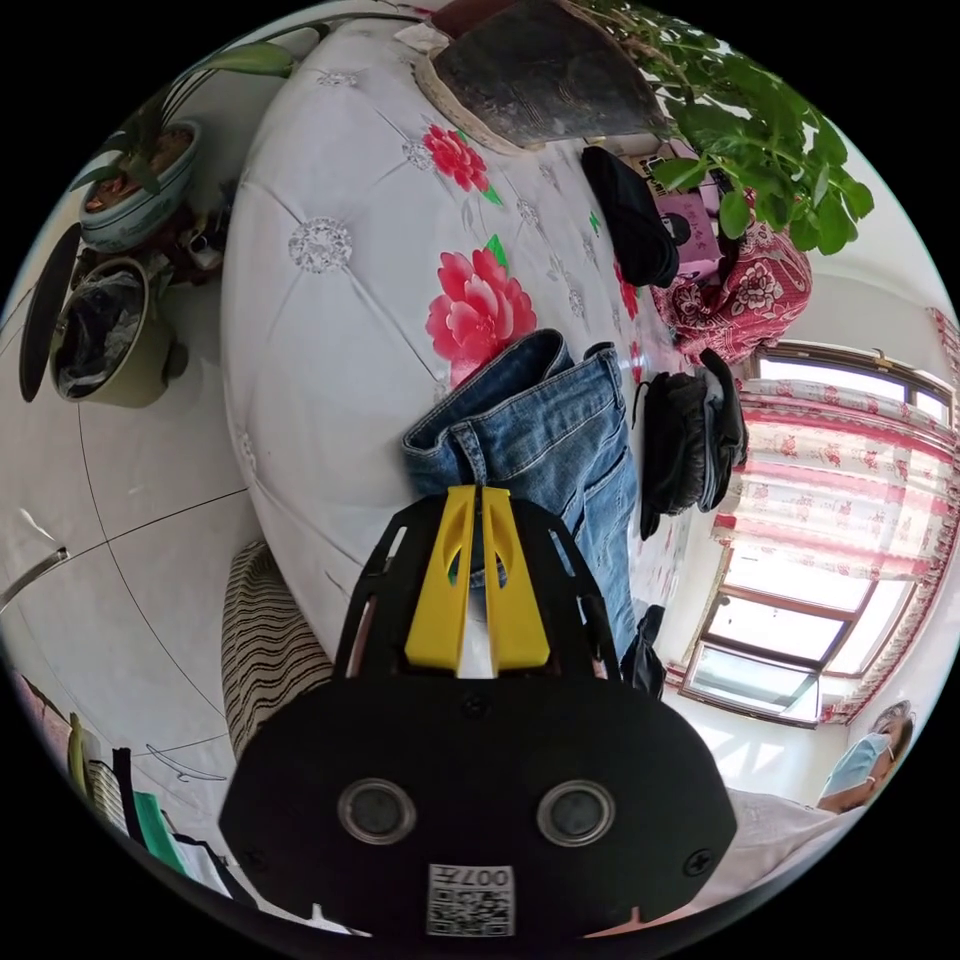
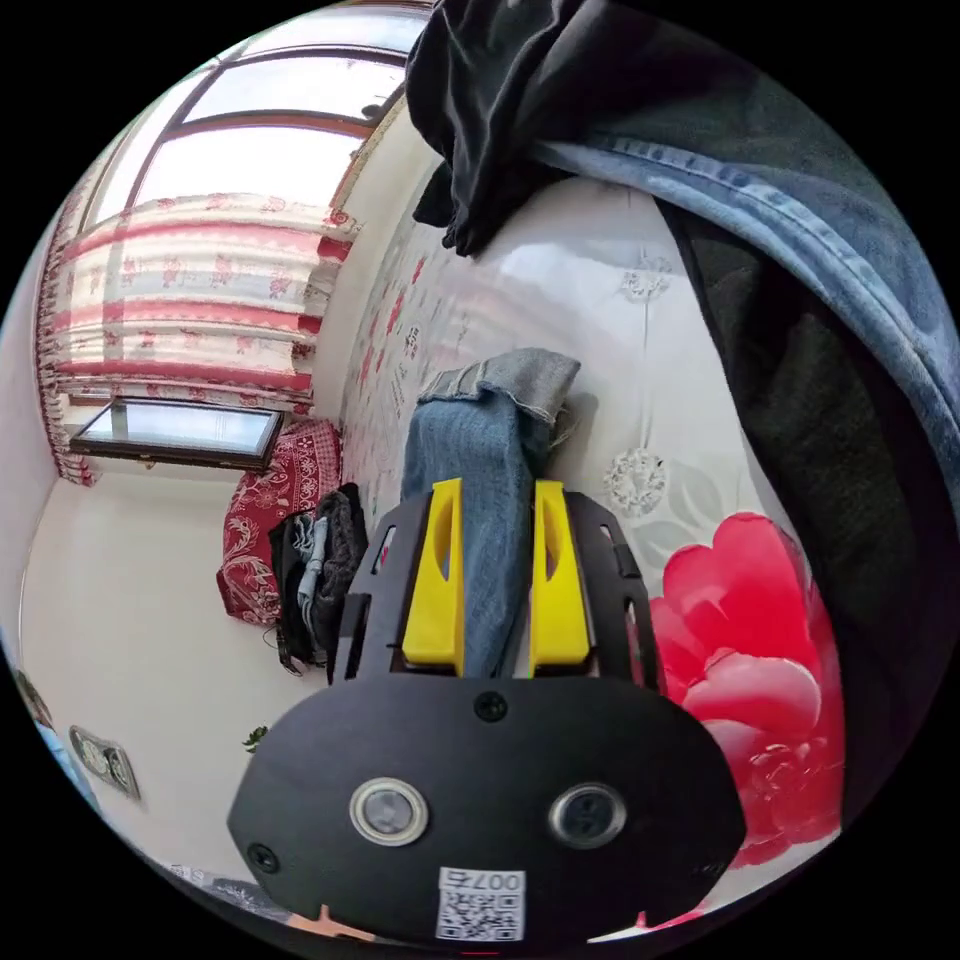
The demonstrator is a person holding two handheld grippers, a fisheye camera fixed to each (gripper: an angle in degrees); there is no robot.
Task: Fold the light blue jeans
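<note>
The light blue jeans [image 1: 545, 430] lie on a white bed cover with red flowers [image 1: 330, 300]. In the left gripper view my left gripper [image 1: 482, 495] is shut on the jeans' waistband edge, its yellow jaws pressed together over the denim. In the right gripper view a jeans leg [image 2: 490, 470] runs between the yellow jaws of my right gripper [image 2: 495, 490], which pinch it on both sides. The leg's hem end is folded over at the far tip.
Black folded clothes [image 1: 690, 430] lie beside the jeans. A dark garment and a denim piece [image 2: 780, 180] hang close to the right camera. A potted plant [image 1: 760, 130], a striped stool [image 1: 270, 640], floor pots [image 1: 110, 320], a red cushion [image 2: 270, 510] and a curtained window [image 2: 190, 260] surround the bed. A person [image 1: 860, 760] sits at the edge.
</note>
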